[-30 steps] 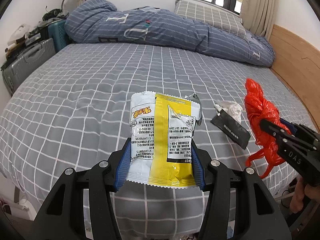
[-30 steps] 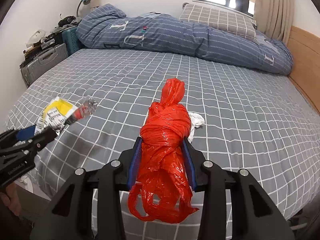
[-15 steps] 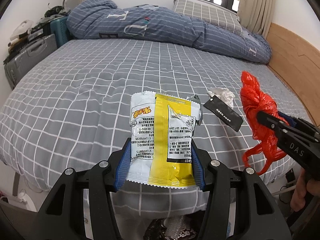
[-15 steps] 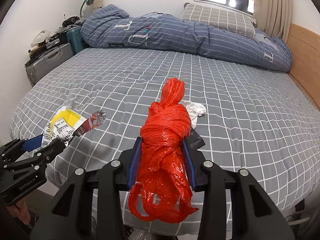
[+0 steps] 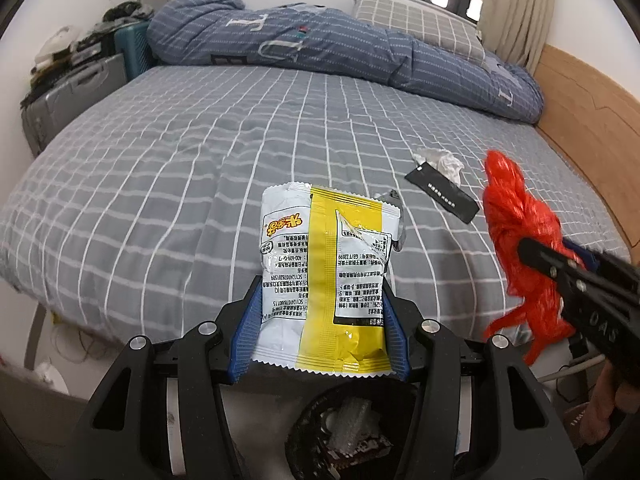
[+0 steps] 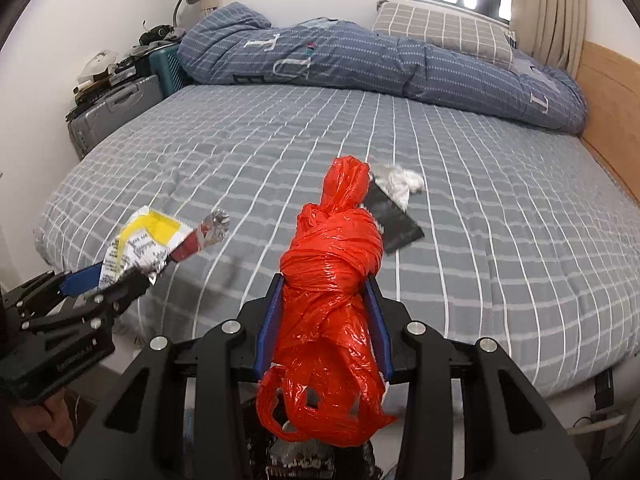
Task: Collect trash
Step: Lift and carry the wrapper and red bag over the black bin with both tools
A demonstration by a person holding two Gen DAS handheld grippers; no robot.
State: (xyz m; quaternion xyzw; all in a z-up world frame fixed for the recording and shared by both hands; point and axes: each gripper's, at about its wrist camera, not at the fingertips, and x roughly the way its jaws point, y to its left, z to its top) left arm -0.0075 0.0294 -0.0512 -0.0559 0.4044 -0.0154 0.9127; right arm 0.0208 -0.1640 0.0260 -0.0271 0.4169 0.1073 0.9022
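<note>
My left gripper [image 5: 322,304] is shut on a white and yellow snack wrapper [image 5: 326,268], held past the foot edge of the bed; it also shows in the right wrist view [image 6: 148,240]. My right gripper [image 6: 326,300] is shut on a knotted red plastic bag [image 6: 332,280], seen at the right of the left wrist view [image 5: 520,236]. A black tag [image 5: 442,196] and a crumpled white tissue [image 5: 442,160] lie on the grey checked bed [image 5: 200,168]. A dark trash bin [image 5: 344,432] holding some trash sits on the floor below my left gripper.
A rolled blue duvet [image 5: 320,48] and a checked pillow [image 5: 416,24] lie along the far side of the bed. Suitcases [image 5: 76,92] stand at the left. A wooden headboard [image 5: 592,104] is on the right. Cables lie on the floor.
Both grippers have pulled back from the bed toward its foot edge, still holding their items. The trash bin on the floor has come into view below them.
</note>
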